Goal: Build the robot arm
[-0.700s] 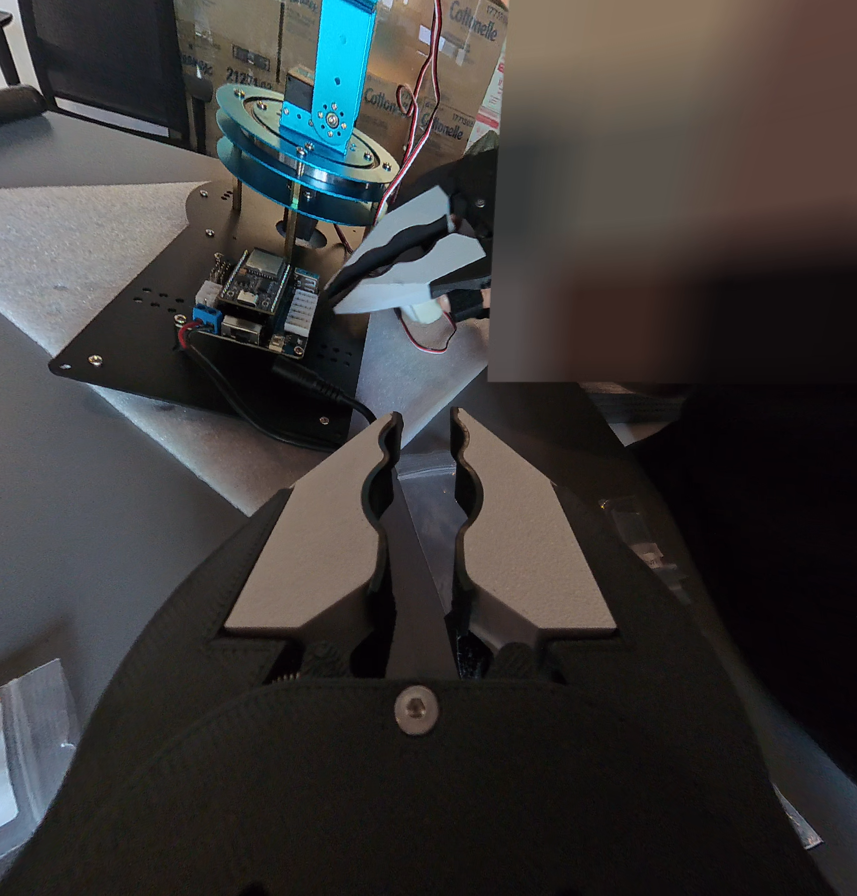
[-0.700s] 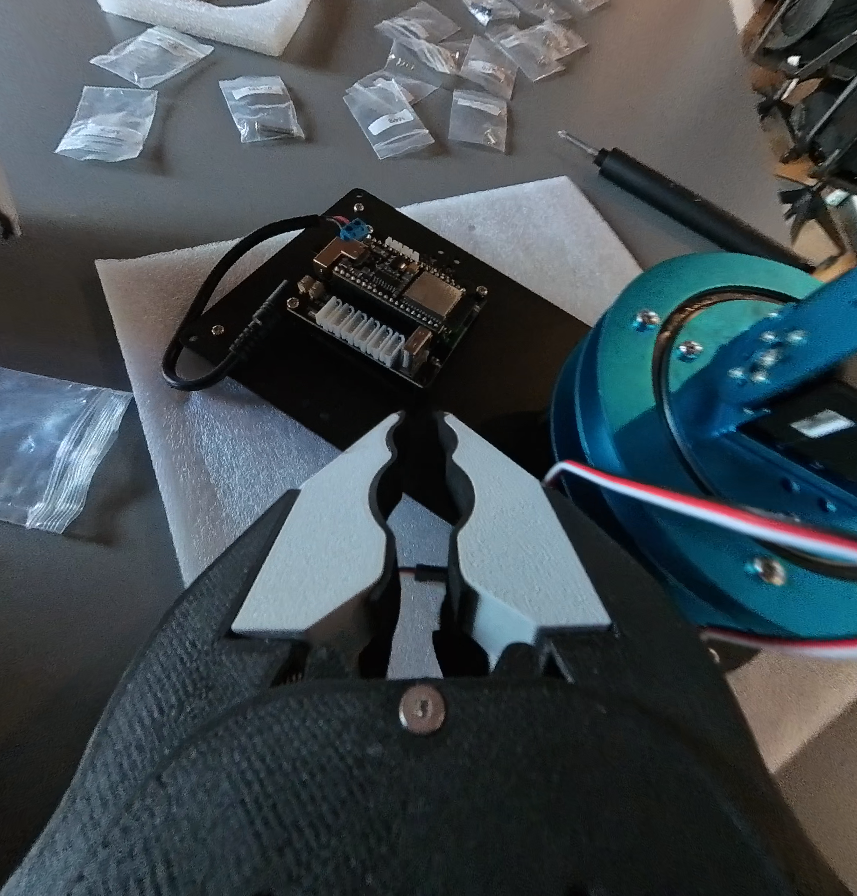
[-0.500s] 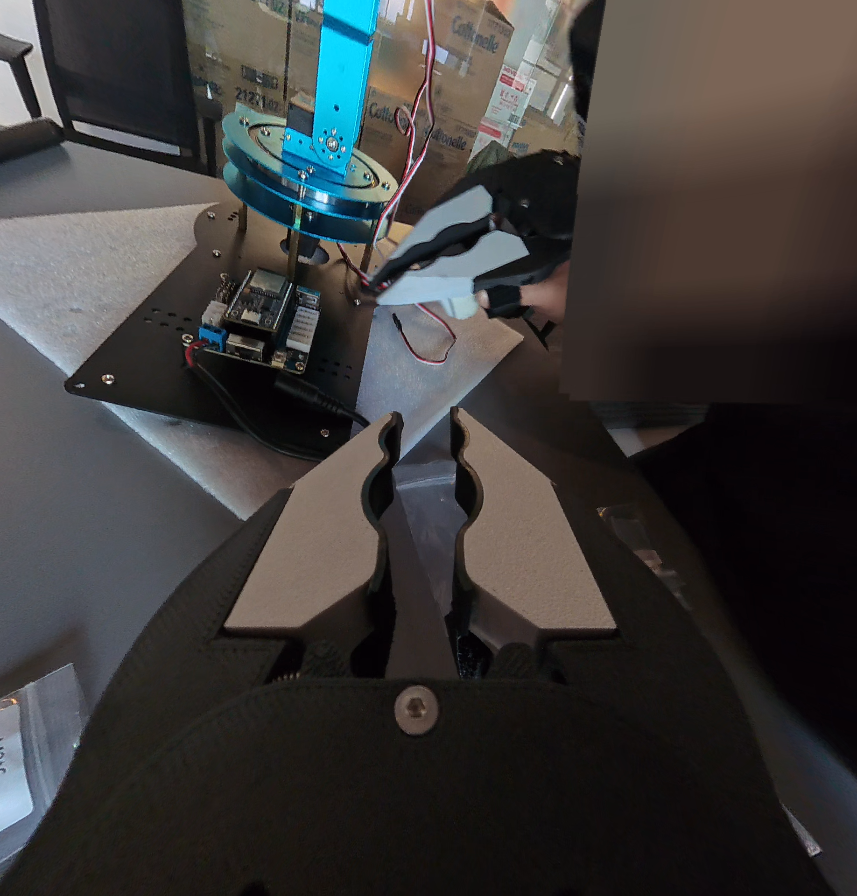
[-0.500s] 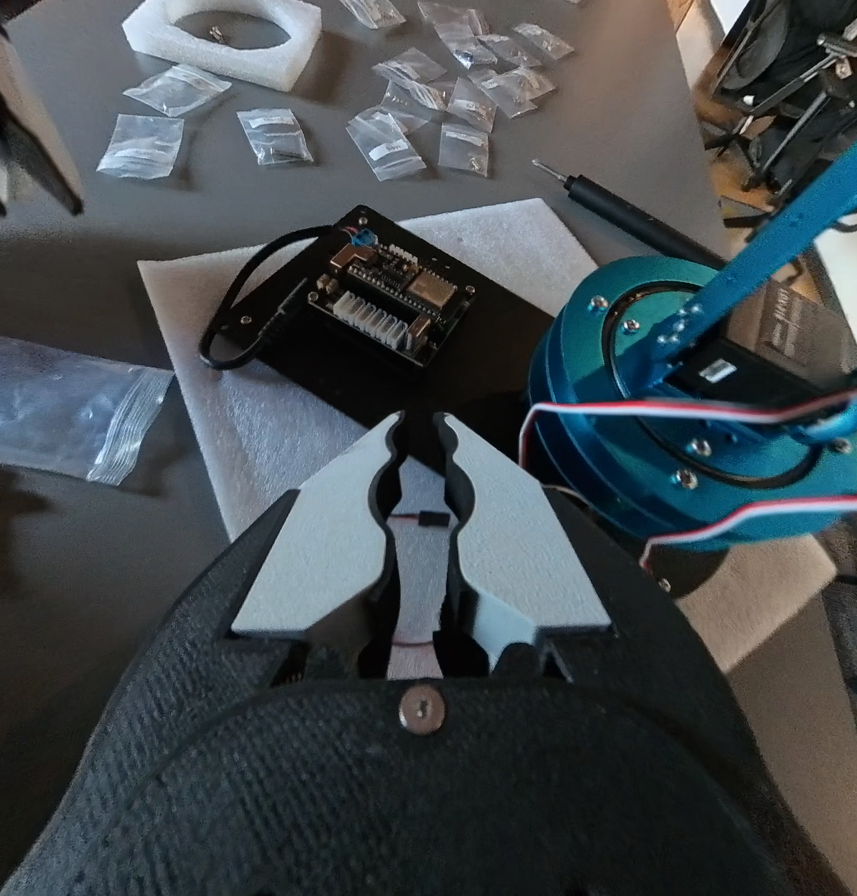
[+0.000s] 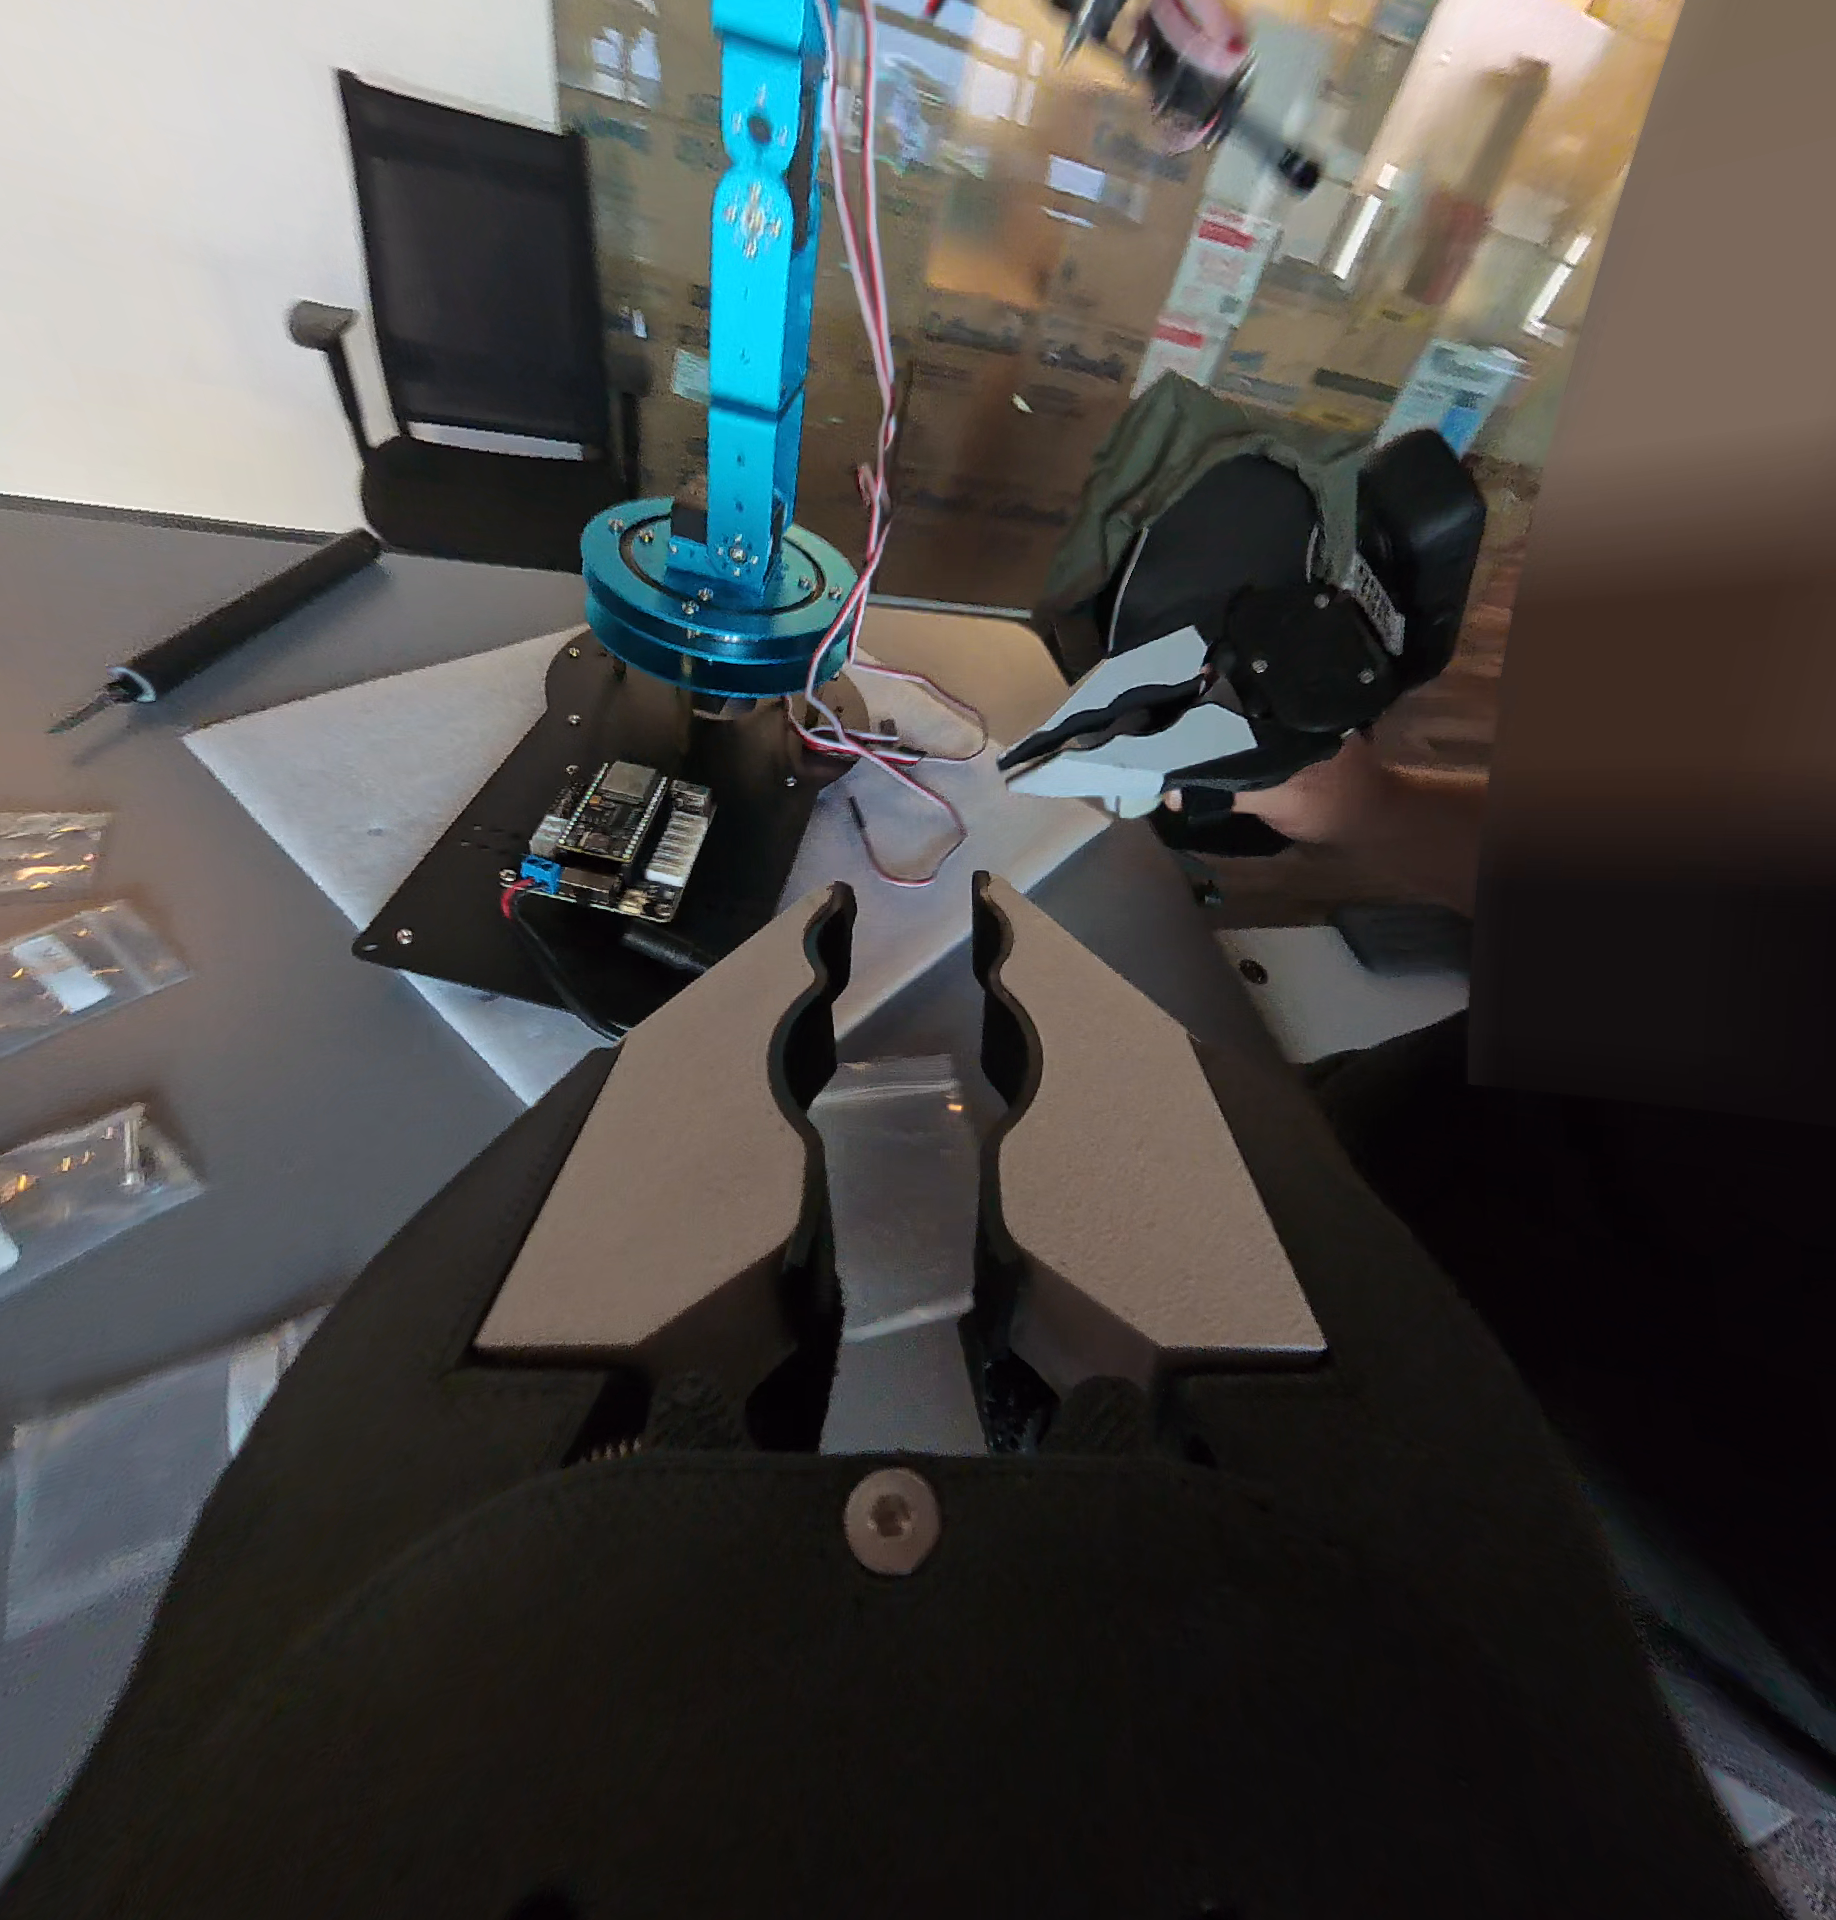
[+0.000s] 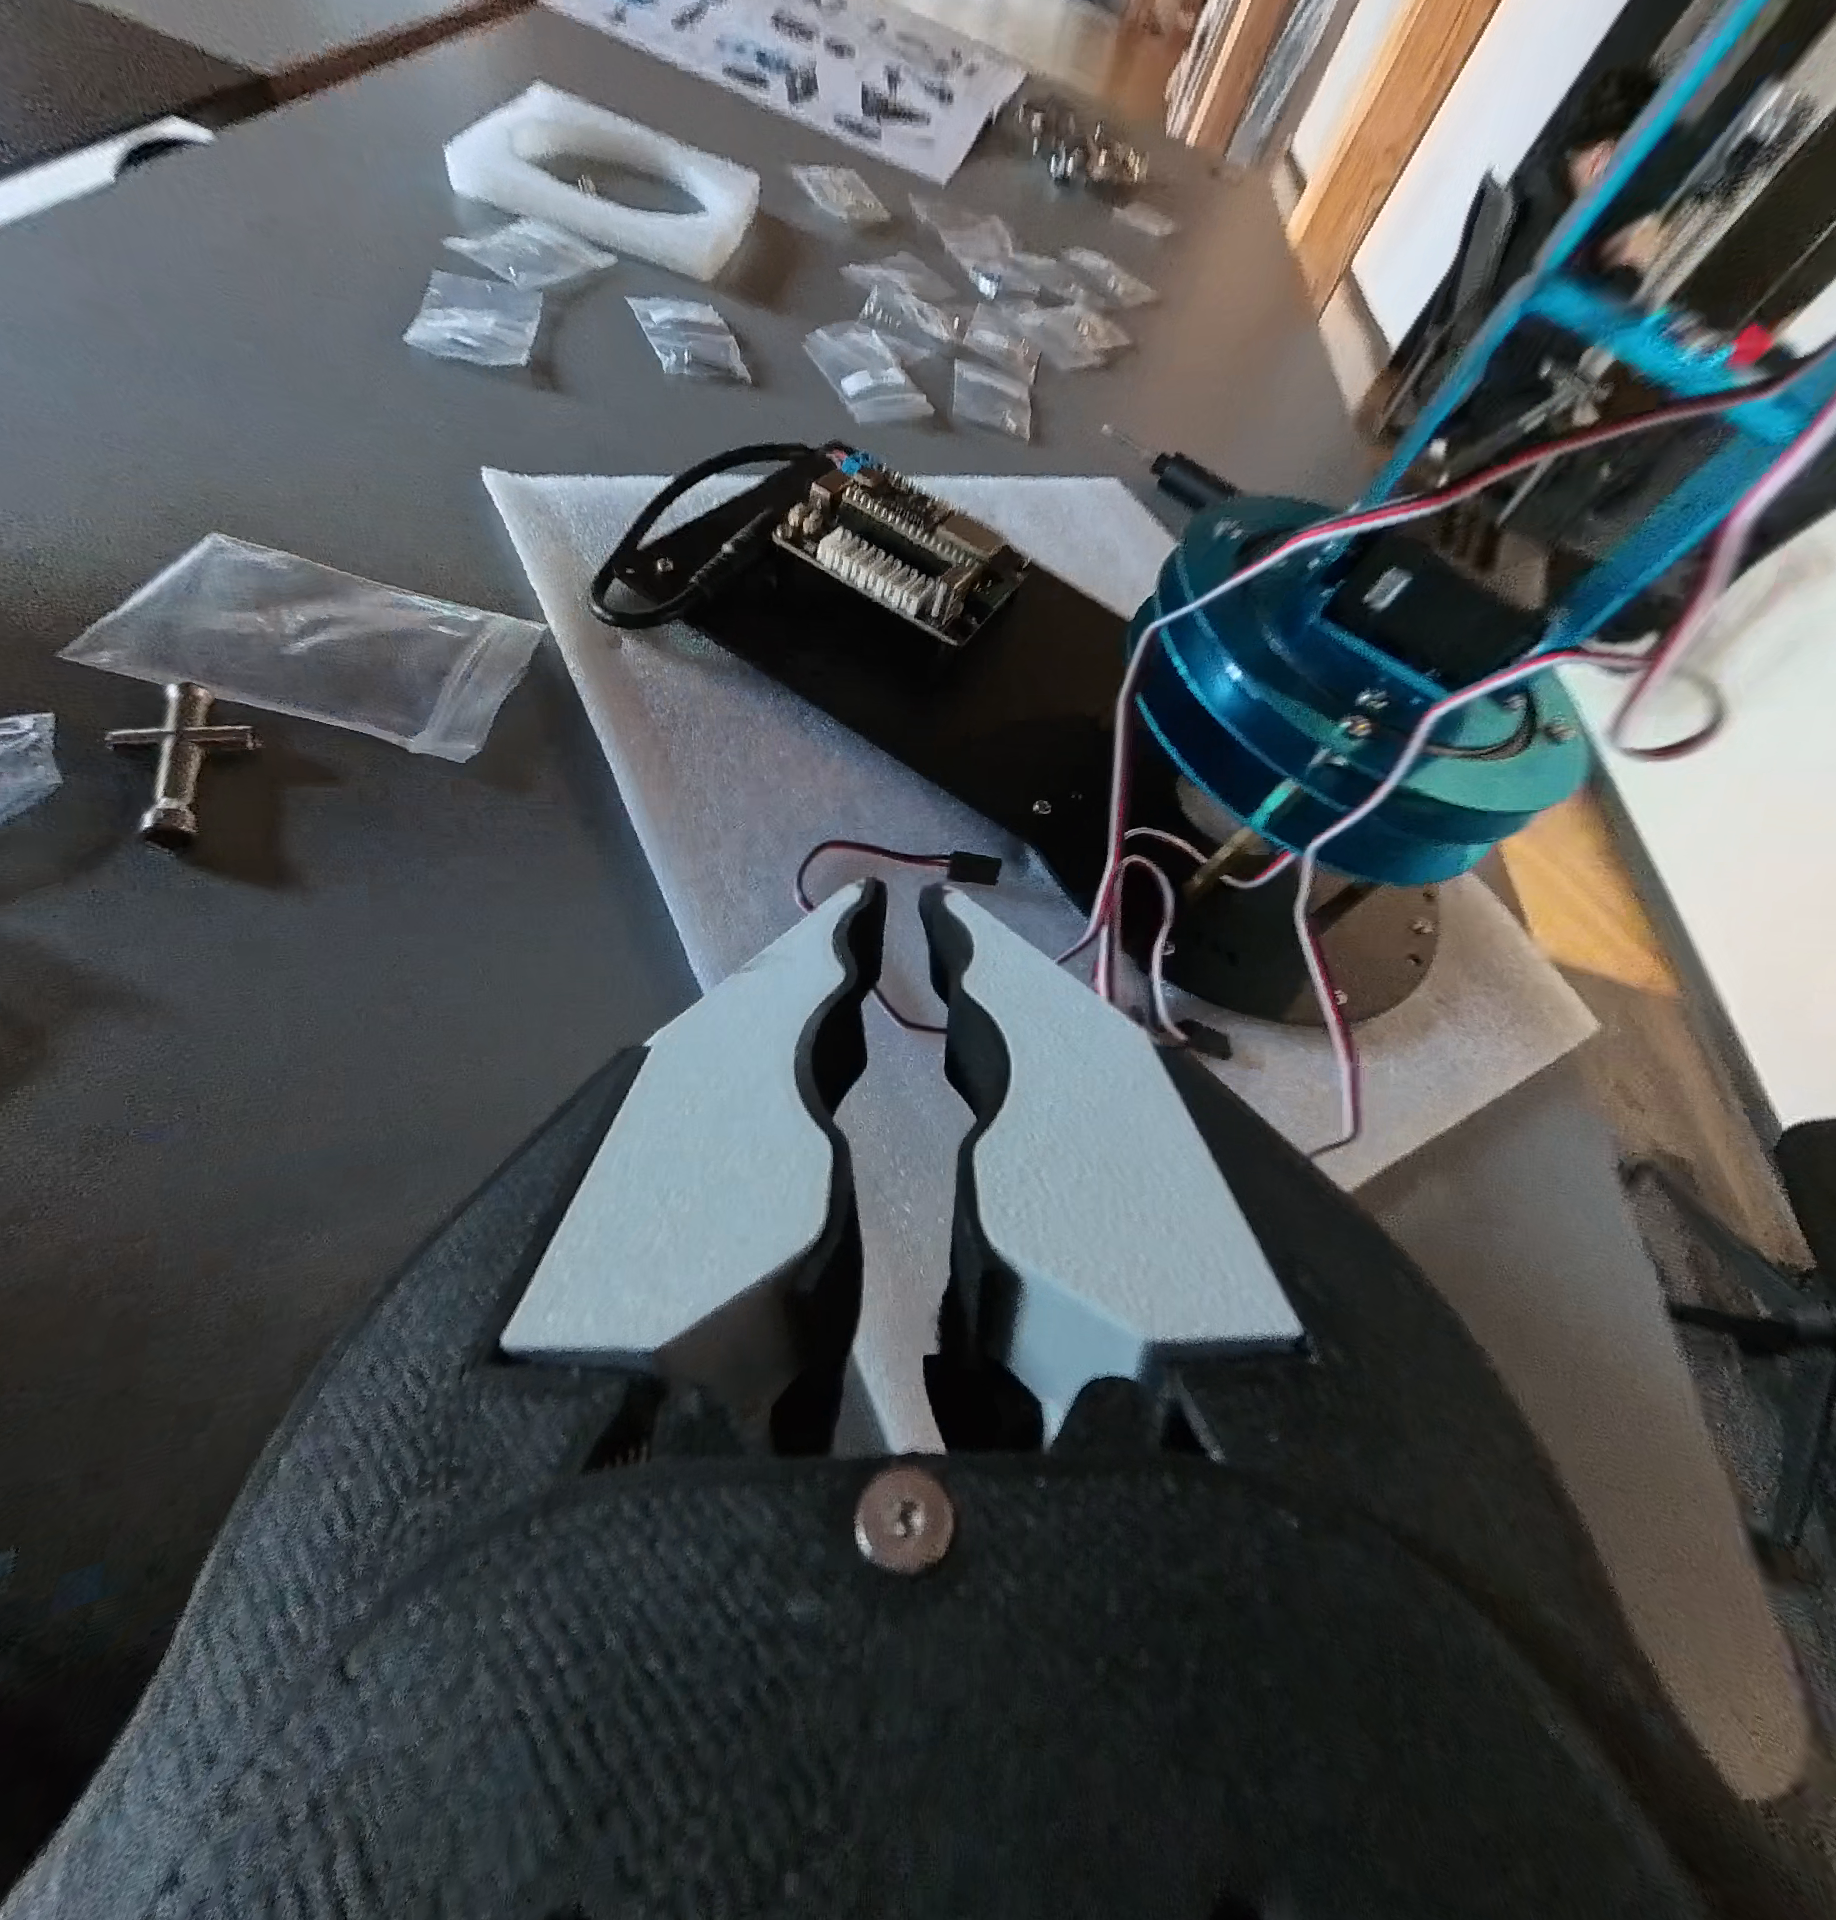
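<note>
Left gripper [image 5: 906, 904]: jaws apart, empty, above a clear plastic bag [image 5: 898, 1174] on the grey table [image 5: 301, 1060].

Right gripper [image 6: 901, 902]: jaws narrowly apart, empty, over the white foam sheet [image 6: 706, 748], nearest a loose red-black wire [image 6: 872, 862] with a black plug.

Beyond, right: blue turntable [image 6: 1350, 748] on a black base plate [image 6: 997, 727]; circuit board [image 6: 903, 566] at its far end.

Far left: small parts bags [image 6: 685, 332], 1 cross wrench [image 6: 181, 743].
</note>
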`<state>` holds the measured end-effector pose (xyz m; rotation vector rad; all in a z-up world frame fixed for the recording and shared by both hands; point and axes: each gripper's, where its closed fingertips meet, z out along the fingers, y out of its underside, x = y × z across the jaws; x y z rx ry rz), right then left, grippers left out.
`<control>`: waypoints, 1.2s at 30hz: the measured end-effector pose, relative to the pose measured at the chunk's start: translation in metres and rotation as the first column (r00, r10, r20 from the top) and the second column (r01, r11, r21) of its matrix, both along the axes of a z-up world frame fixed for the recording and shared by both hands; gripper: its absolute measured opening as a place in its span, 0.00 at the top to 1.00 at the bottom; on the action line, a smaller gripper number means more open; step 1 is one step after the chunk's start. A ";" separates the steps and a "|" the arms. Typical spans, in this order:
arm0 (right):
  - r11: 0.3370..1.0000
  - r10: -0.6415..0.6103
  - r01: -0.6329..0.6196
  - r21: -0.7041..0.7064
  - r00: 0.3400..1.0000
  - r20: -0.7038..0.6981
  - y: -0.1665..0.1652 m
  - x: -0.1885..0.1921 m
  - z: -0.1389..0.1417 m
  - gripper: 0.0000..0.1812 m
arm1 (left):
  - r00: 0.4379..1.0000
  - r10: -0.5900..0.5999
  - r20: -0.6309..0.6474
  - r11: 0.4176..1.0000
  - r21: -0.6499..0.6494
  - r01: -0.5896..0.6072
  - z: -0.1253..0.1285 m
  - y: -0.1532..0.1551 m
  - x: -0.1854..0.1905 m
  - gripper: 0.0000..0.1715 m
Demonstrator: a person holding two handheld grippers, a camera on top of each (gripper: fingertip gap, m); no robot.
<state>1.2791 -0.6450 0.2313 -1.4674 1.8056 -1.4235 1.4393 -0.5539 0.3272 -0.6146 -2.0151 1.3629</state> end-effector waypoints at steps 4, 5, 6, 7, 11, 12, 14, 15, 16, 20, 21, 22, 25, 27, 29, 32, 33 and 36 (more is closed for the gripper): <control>0.995 0.072 -0.067 -0.072 0.995 0.064 0.001 -0.020 0.021 0.98 | 0.990 0.125 0.060 0.991 0.033 -0.127 0.007 0.033 0.004 0.87; 0.992 0.103 -0.097 -0.080 0.992 0.074 0.000 -0.025 0.025 0.98 | 0.981 0.174 0.082 0.983 0.043 -0.178 0.004 0.040 0.006 0.87; 0.990 0.120 -0.113 -0.087 0.990 0.076 -0.003 -0.030 0.029 0.98 | 0.971 0.221 0.096 0.972 0.057 -0.227 0.001 0.045 0.009 0.87; 0.987 0.136 -0.129 -0.098 0.988 0.072 -0.008 -0.036 0.032 0.98 | 0.959 0.264 0.103 0.960 0.072 -0.272 -0.004 0.049 0.011 0.86; 0.967 0.224 -0.216 -0.138 0.973 0.049 -0.038 -0.067 0.040 0.98 | 0.883 0.449 0.135 0.878 0.116 -0.464 -0.033 0.049 0.025 0.85; 0.965 0.225 -0.219 -0.143 0.974 0.028 -0.051 -0.077 0.039 0.98 | 0.858 0.496 0.135 0.851 0.119 -0.511 -0.039 0.045 0.030 0.86; 0.960 0.245 -0.244 -0.138 0.970 -0.011 -0.073 -0.096 0.039 0.98 | 0.801 0.584 0.130 0.792 0.125 -0.597 -0.051 0.035 0.045 0.88; 0.955 0.262 -0.262 -0.141 0.965 -0.019 -0.083 -0.105 0.040 0.98 | 0.775 0.618 0.132 0.766 0.121 -0.631 -0.055 0.028 0.055 0.90; 0.954 0.262 -0.263 -0.145 0.965 -0.026 -0.094 -0.113 0.042 0.98 | 0.748 0.645 0.153 0.740 0.118 -0.662 -0.060 0.020 0.068 0.92; 0.960 0.257 -0.256 -0.114 0.966 -0.004 -0.134 -0.125 0.050 0.98 | 0.652 0.671 0.353 0.621 0.211 -0.755 -0.081 -0.014 0.154 0.94; 0.961 0.259 -0.258 -0.100 0.966 0.001 -0.140 -0.124 0.052 0.98 | 0.642 0.658 0.393 0.608 0.225 -0.761 -0.082 -0.025 0.177 0.95; 0.964 0.251 -0.250 -0.095 0.968 -0.001 -0.146 -0.124 0.052 0.98 | 0.632 0.636 0.443 0.601 0.229 -0.766 -0.083 -0.035 0.200 0.95; 0.976 0.182 -0.182 -0.119 0.983 -0.018 -0.158 -0.125 0.050 0.98 | 0.666 0.528 0.527 0.645 0.262 -0.718 -0.092 -0.065 0.248 0.95; 0.986 0.095 -0.098 -0.132 0.995 -0.034 -0.161 -0.131 0.043 0.98 | 0.698 0.469 0.541 0.680 0.283 -0.677 -0.099 -0.084 0.271 0.95; 0.994 0.024 -0.027 -0.102 0.999 -0.036 -0.155 -0.136 0.036 0.98 | 0.744 0.403 0.533 0.721 0.315 -0.617 -0.108 -0.101 0.286 0.95; 0.999 -0.029 0.027 -0.039 0.999 -0.041 -0.136 -0.139 0.025 0.98 | 0.789 0.245 0.564 0.789 0.357 -0.500 -0.127 -0.111 0.298 0.95; 0.999 -0.045 0.044 -0.031 0.997 -0.058 -0.132 -0.141 0.022 0.98 | 0.776 0.200 0.598 0.807 0.349 -0.477 -0.133 -0.113 0.304 0.95; 0.996 -0.083 0.081 -0.024 0.989 -0.121 -0.122 -0.146 0.015 0.98 | 0.757 0.132 0.640 0.861 0.305 -0.408 -0.140 -0.121 0.313 0.94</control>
